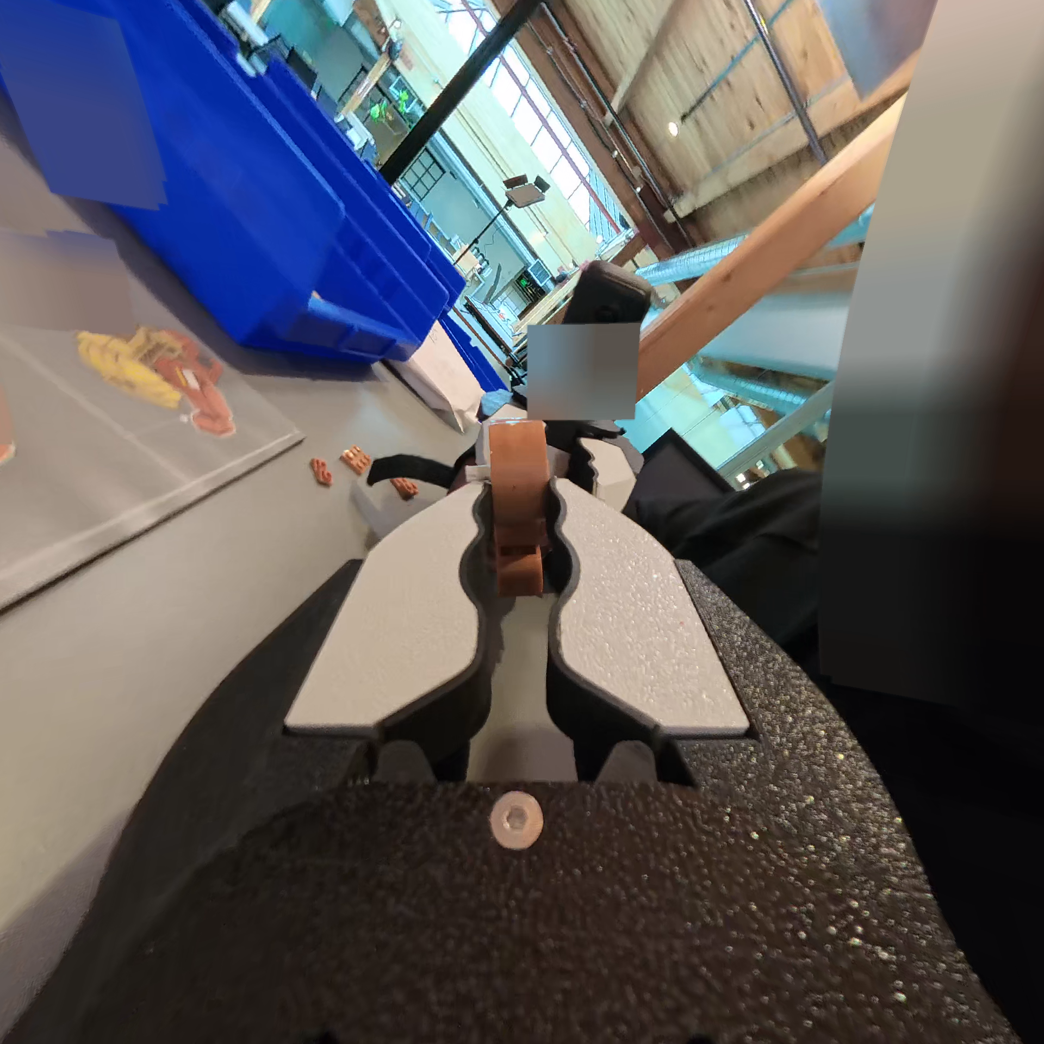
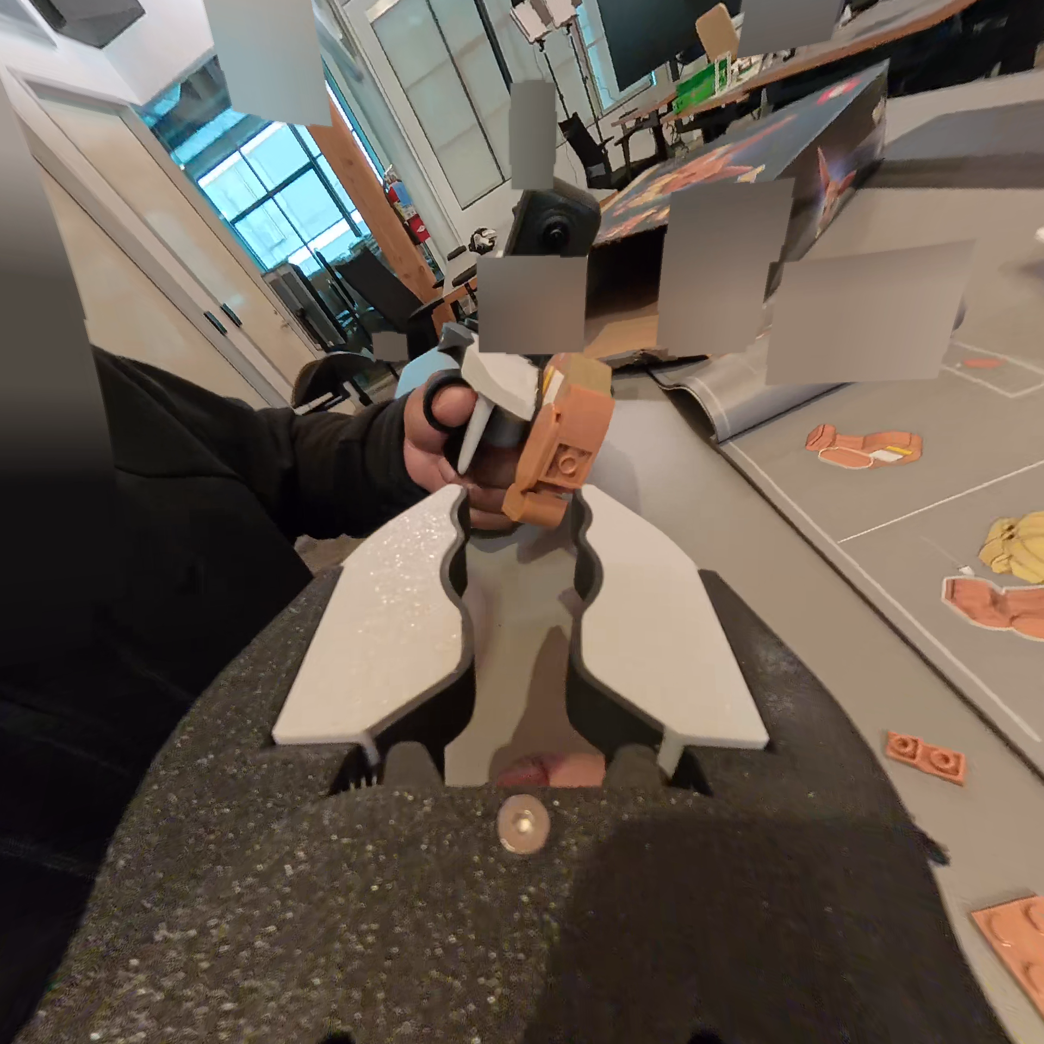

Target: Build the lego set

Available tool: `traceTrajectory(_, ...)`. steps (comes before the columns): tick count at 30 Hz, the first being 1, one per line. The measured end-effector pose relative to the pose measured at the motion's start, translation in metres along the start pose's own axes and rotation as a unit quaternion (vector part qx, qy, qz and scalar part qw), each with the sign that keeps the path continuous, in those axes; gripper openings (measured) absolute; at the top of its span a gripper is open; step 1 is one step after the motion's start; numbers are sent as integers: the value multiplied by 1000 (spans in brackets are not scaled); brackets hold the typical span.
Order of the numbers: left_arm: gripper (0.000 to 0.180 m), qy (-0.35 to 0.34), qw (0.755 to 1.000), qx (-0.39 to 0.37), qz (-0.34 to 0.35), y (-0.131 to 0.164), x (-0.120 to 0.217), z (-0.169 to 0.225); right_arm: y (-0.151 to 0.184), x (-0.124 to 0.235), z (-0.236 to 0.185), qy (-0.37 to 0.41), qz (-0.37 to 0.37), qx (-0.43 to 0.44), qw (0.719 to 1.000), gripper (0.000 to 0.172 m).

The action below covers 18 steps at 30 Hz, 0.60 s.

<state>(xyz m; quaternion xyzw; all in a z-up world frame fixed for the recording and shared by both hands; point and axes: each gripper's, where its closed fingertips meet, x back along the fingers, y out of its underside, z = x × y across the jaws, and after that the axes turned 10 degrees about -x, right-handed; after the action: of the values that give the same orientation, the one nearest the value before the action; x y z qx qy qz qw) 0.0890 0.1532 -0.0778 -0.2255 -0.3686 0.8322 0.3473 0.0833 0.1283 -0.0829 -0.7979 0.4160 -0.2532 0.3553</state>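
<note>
One brown brick assy (image 1: 517,508), L fingers (image 1: 429,565)

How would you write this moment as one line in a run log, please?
left gripper: shut on brown brick assembly | right gripper: open, fingers apart beside the assembly | loose brown plates on grey table
</note>
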Motion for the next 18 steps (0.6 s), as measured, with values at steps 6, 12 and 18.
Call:
traceTrajectory(6,16,4,998,56,-30,14,-5,-1,0,-1,11,-15,8,-100,995,33)
traceTrajectory(12,16,15,996,70,-46,20,-6,2,5,-4,8,-40,-7,-126,991,32)
traceTrajectory(18,16,29,995,63,-69,26,-9,7,8,-6,5,-42,-17,-115,992,24)
